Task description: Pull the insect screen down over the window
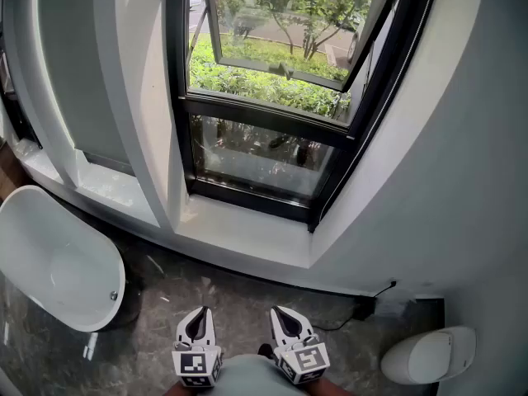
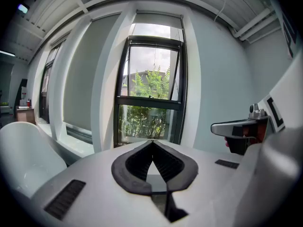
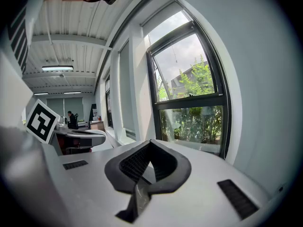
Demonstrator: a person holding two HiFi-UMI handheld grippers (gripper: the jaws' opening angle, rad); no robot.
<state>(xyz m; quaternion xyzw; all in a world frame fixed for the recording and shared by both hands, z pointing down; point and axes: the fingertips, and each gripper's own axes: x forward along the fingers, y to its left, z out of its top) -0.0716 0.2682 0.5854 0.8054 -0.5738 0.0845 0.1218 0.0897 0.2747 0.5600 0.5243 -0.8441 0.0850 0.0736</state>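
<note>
We're standing back from the window (image 1: 272, 97), with both tools low in the head view and well apart from the frame. The left gripper (image 2: 152, 142) is clenched tight, pads meeting at the tip and nothing between them. The right gripper (image 3: 150, 142) is the same: pinched closed and carrying nothing. That's two grippers side by side, each with one marker cube at the rear.

On to the containers, and we count two. On the left is one white bathtub (image 1: 58, 262). It sits on the dark marbled floor (image 1: 165, 304), and inside we see only bare white wall and a small round metal fitting (image 1: 114, 295). At lower right is one white toilet (image 1: 429, 355) with its lid down, so its bowl is hidden from us.

Now the task's thing. The insect screen (image 2: 158, 20) appears to sit up at the head of the window recess as a pale grey band, though at this distance we can't be sure whether that is the screen or its housing. One thin cord (image 2: 154, 56) hangs in front of the upper glass.

The window has two panes in its black frame. The upper sash (image 1: 289, 23) is tilted outward, and the lower pane (image 1: 260, 159) is closed, with green shrubs beyond both. To the left, one neighbouring window has a grey blind (image 2: 83, 74) down. One black cable (image 1: 363, 308) trails along the floor by the wall.
</note>
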